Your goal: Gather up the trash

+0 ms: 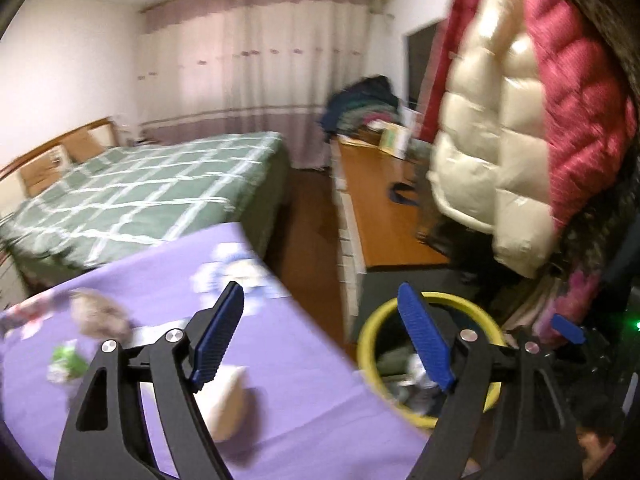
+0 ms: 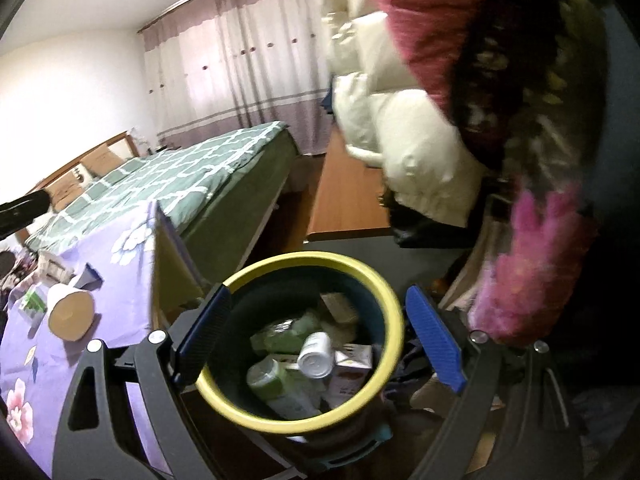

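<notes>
**Left gripper nearer the leftovers; bin sits to its right**

Room: bedroom, green checked bed (image 1: 140, 184) behind, wooden desk (image 1: 384, 208) along the right, puffy coats (image 1: 500, 120) hanging above it. Left wrist view is motion-blurred.

Work surface: table under a purple floral cloth (image 1: 280, 360), in the lower left of both views. The yellow-rimmed bin (image 2: 394, 292) stands on the floor just off the cloth's right edge. It already holds trash: a white bottle (image 2: 316, 354), green packets, small boxes.

Still on the cloth: a paper roll (image 2: 70, 316) lying on its side, cardboard end facing the right wrist camera; a green-and-white packet (image 1: 66, 360); a crumpled brownish wad (image 1: 100, 314); more small clutter at the far left, too blurred to name.

Left gripper (image 1: 320, 344): jaws spread, nothing between them. It straddles the table corner, one finger over the cloth, the other over the bin's rim.

Right gripper (image 2: 320, 340): jaws spread wide, empty, hanging directly over the bin's mouth.

Key relation, as I judge it: remaining trash lies left of both tools, and the left gripper is the nearer one. The roll sits just below and left of its left finger; the packet and wad are further left. The roll's long axis runs roughly toward the right wrist camera, so a grasp across its round body looks easier than one end to end. Carry from cloth to bin runs rightward and down over the table edge.
</notes>
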Action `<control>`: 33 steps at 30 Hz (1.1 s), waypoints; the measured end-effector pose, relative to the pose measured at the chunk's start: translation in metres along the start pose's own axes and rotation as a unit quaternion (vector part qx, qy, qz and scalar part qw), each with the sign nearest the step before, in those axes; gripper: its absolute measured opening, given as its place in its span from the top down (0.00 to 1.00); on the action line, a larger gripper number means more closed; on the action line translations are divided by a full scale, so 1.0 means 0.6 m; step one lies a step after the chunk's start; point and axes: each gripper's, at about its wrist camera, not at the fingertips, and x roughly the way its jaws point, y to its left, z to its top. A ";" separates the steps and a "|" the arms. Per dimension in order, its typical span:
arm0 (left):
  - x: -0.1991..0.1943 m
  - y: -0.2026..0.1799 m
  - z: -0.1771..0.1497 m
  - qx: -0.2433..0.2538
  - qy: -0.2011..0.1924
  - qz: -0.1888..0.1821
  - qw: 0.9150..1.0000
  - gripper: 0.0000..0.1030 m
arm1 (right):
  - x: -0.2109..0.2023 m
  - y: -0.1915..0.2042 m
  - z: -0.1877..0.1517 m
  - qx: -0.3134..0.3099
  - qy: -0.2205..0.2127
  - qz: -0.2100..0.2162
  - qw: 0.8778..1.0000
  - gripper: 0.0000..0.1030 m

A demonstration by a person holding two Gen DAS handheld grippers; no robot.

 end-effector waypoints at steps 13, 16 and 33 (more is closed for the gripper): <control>-0.103 0.361 -0.120 -0.130 0.010 0.213 0.968 0.21 | 0.032 0.195 -0.002 -0.087 0.032 0.086 0.992 0.17; -0.108 0.420 -0.149 -0.139 0.013 0.255 0.957 0.21 | 0.046 0.240 -0.001 -0.098 0.047 0.115 0.987 0.17; -0.103 0.545 -0.249 -0.202 -0.001 0.313 0.928 0.17 | 0.103 0.468 0.022 -0.188 0.070 0.202 0.959 0.17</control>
